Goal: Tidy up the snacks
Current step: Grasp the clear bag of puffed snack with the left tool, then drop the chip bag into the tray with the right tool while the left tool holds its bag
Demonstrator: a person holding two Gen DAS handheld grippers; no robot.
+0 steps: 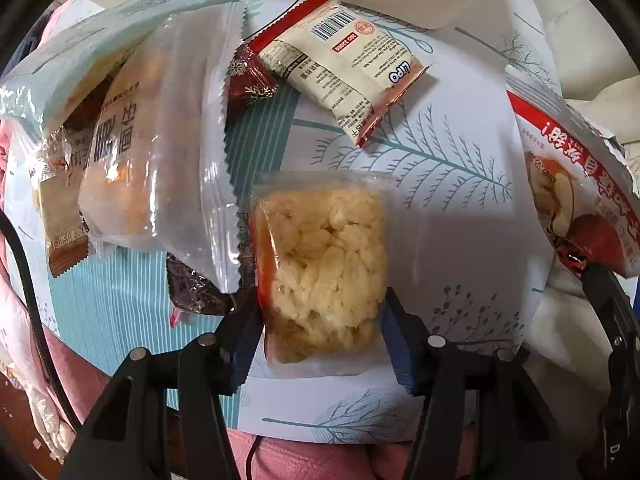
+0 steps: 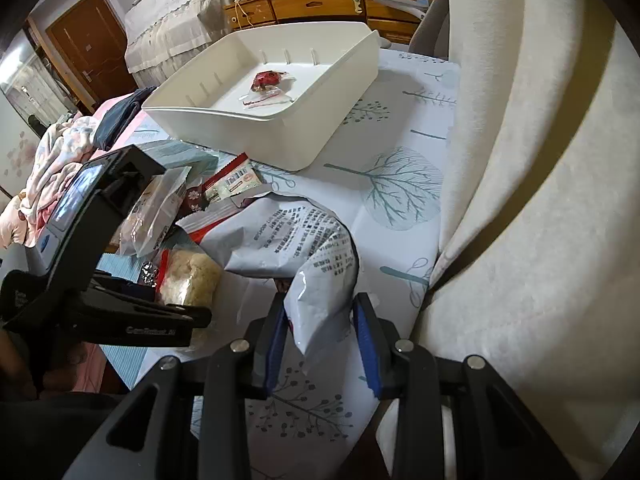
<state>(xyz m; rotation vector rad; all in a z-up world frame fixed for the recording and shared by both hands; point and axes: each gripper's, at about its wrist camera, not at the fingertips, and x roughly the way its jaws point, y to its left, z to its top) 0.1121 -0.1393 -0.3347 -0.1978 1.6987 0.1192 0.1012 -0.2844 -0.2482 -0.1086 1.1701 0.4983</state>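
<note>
A worktop (image 2: pixel 404 240) draped in a white cloth printed with teal trees and leaves is carrying a scatter of snack packets. Beyond it a wooden dresser (image 2: pixel 320 4) is standing against the far wall, a brown door (image 2: pixel 92 44) is showing at the left, and a lace-covered piece of furniture (image 2: pixel 176 12) is sitting between them. A pale upholstered chair back (image 2: pixel 540 200) is rising at the worktop's right edge, and pink bedding (image 2: pixel 56 168) is bunching up at the left.

The left hand-held gripper (image 1: pixel 322 320) is pointing down over a clear packet of puffed rice cake (image 1: pixel 324 268), its blue pads flanking the packet's lower half on both sides and appearing to touch its edges. Left of it a translucent bread packet (image 1: pixel 160 152) is lying over darker wrappers; above, a red-edged cracker packet (image 1: pixel 344 68) is lying face down.

The right hand-held gripper (image 2: pixel 320 344) is pinching the torn edge of a large white-and-red snack bag (image 2: pixel 304 240), which is curling up off the cloth. A white plastic bin (image 2: pixel 280 136) is sitting farther back on the worktop, with a small red wrapped sweet (image 2: pixel 266 79) and a clear wrapper inside.
</note>
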